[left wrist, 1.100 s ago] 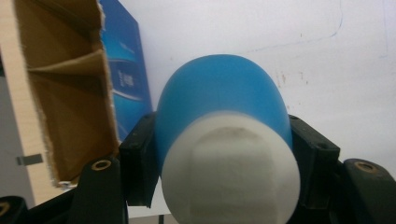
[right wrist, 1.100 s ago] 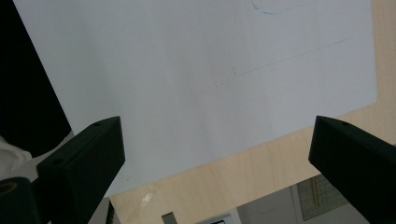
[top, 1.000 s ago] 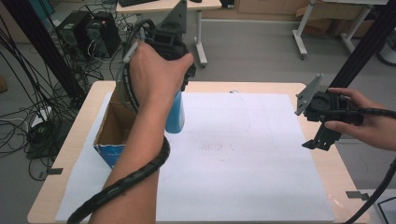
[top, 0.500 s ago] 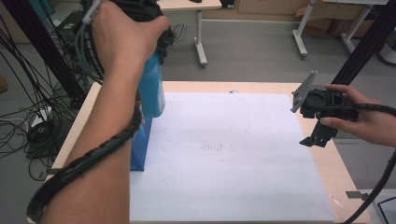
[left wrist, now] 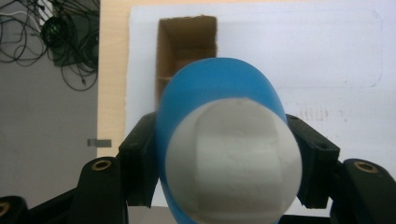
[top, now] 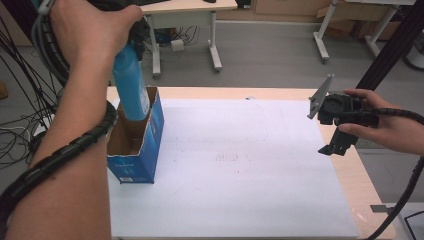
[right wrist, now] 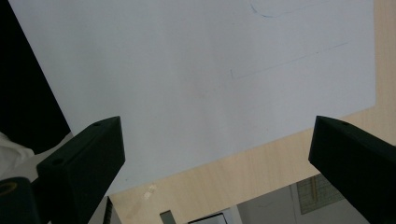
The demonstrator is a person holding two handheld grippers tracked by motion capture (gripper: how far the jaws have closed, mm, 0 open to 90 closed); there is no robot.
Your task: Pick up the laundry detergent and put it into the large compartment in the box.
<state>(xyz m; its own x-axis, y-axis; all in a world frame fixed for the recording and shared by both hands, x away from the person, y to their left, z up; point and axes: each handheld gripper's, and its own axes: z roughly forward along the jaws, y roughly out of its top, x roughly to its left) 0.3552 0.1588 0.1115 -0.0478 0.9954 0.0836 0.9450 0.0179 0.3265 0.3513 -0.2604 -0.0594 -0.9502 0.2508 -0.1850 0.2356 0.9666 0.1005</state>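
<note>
The high view is looking forward and down from above the person's side, taking in the whole table and the white sheet covering it. The left gripper view is riding high on the left tongs, staring almost straight down past a blue bottle pressed close to the lens, onto the open box below and the sheet beside it. The right gripper view is sitting low on the right tongs, peering down between widely parted jaws at the sheet's edge and the bare table rim just beyond. All three views are sharing that white sheet; the high and left gripper views are sharing the box.
</note>
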